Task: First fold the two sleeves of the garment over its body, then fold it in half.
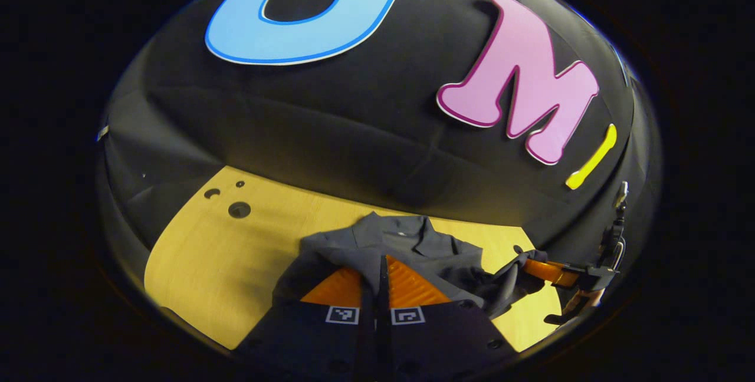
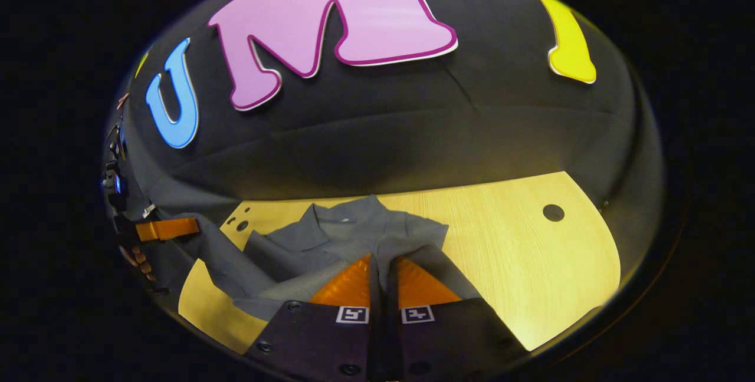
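Grey garment (image 1: 407,252) on wooden table (image 1: 224,252), collar far side. Left gripper (image 1: 383,279) and right gripper (image 2: 383,279) each clamped on lifted cloth. Probably a fold step — keep level, carry over together, lay flat.

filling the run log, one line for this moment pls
stage: sleeve fold | left tongs: shut on shirt | right tongs: shut on shirt | table: wood

Count: one shirt (image 2: 348,234); one table (image 2: 519,252), three holes (image 1: 239,210) at one corner; two grippers (image 1: 383,270) (image 2: 382,273).
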Action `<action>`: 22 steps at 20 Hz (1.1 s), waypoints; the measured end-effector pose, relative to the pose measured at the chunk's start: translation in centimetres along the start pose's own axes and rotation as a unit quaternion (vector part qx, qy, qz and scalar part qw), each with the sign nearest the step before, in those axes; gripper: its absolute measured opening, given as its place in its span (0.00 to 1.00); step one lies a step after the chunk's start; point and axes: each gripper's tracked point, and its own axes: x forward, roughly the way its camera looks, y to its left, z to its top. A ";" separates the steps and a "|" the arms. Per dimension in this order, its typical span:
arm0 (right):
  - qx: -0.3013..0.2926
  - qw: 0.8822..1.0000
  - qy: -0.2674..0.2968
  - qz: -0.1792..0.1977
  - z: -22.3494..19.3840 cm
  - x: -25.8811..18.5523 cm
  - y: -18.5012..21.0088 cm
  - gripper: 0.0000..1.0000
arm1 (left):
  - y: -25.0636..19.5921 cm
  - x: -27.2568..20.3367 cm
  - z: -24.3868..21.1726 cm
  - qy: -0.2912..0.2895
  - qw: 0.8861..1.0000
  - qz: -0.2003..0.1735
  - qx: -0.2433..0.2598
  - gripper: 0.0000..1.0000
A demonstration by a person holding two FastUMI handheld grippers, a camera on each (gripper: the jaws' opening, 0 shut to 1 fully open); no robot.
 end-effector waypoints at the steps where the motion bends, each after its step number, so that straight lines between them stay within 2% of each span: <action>1: -0.001 1.000 -0.002 -0.001 0.4 1.0 -0.2 0.05 | 0.4 1.2 0.5 -0.002 1.000 0.004 0.003 0.05; 5: -0.014 1.000 -0.018 -0.002 2.3 5.0 -0.6 0.05 | 2.6 6.2 1.2 -0.010 1.000 0.018 0.009 0.05; 9: -0.027 0.999 -0.023 -0.013 3.5 8.6 -1.1 0.05 | 5.3 10.2 -0.2 -0.010 0.997 0.038 -0.065 0.05; 12: -0.019 0.999 -0.010 -0.029 2.3 11.1 -2.0 0.05 | 8.4 12.3 -2.4 0.006 0.994 0.072 -0.081 0.05; 13: -0.019 0.999 -0.001 -0.033 1.5 11.7 -2.4 0.07 | 9.0 12.8 -3.1 0.015 0.993 0.079 -0.085 0.05; 15: -0.029 0.999 0.012 -0.041 0.2 12.1 -2.8 0.24 | 9.1 13.1 -3.5 0.018 0.991 0.087 -0.096 0.07; 17: -0.041 0.998 0.004 -0.048 0.6 11.8 -3.3 0.26 | 9.3 12.3 -2.7 0.009 0.992 0.090 -0.089 0.15; 18: -0.041 0.998 -0.002 -0.050 0.8 11.2 -3.3 0.34 | 9.3 11.9 -2.2 0.003 0.993 0.091 -0.078 0.24; 19: -0.035 0.998 -0.007 -0.049 1.1 10.7 -3.1 0.67 | 8.9 11.0 -1.5 -0.001 0.994 0.089 -0.068 0.32; 20: -0.028 0.998 -0.011 -0.047 1.3 10.1 -2.7 0.56 | 8.3 10.6 -1.0 -0.004 0.995 0.080 -0.055 0.60; 21: -0.023 0.998 -0.013 -0.048 1.6 9.2 -2.7 0.72 | 7.8 9.9 -0.3 -0.010 0.996 0.075 -0.039 0.65; 22: -0.020 0.999 -0.016 -0.048 1.6 8.6 -2.7 0.75 | 7.5 8.9 0.4 -0.015 0.997 0.076 -0.019 0.72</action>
